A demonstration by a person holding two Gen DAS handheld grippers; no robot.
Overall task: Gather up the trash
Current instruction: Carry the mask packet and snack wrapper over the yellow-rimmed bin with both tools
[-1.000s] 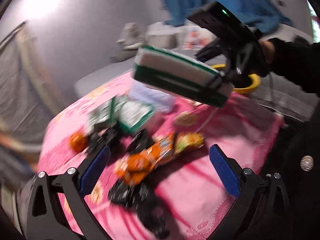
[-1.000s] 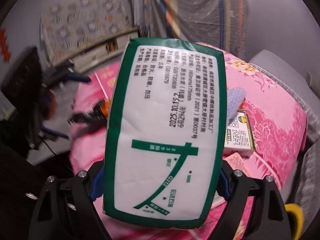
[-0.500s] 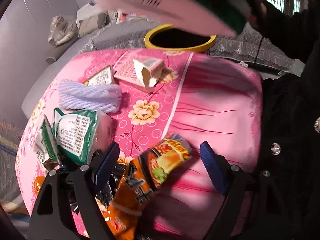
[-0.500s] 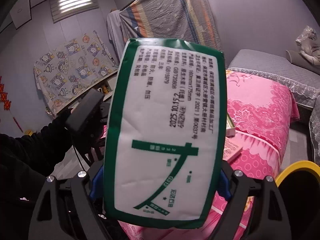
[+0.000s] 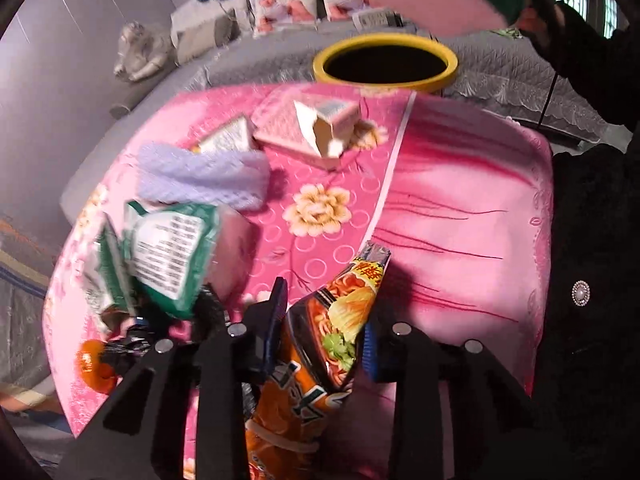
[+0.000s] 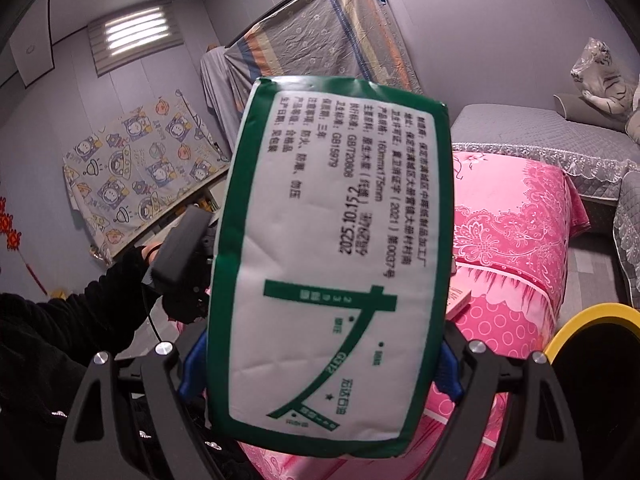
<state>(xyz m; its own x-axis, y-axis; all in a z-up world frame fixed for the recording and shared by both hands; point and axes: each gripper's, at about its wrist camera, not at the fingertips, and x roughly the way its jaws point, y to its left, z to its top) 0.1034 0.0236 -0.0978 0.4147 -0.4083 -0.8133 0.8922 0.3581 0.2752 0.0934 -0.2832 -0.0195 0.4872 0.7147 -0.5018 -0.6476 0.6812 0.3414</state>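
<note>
L tool [image 5: 324, 332] just closed, clamped on noodle packet [image 5: 320, 344]; R tool [image 6: 320, 364] clamped on tissue pack [image 6: 332, 264].

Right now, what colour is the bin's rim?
Yellow; the bin's rim shows best in the left wrist view.

The left gripper [image 5: 324, 332] was pointed steeply downward, and its jaws had just been closing, so that an orange noodle packet [image 5: 316, 352] was pinched between the blue pads. The right gripper [image 6: 320, 364] was angled only slightly downward, its jaws spread wide and clamped on the two sides of a green-and-white tissue pack [image 6: 332, 256]. In the right wrist view, the left hand [image 6: 150, 254] was seen in a black sleeve, wrapped around its gripper's handle.
</note>
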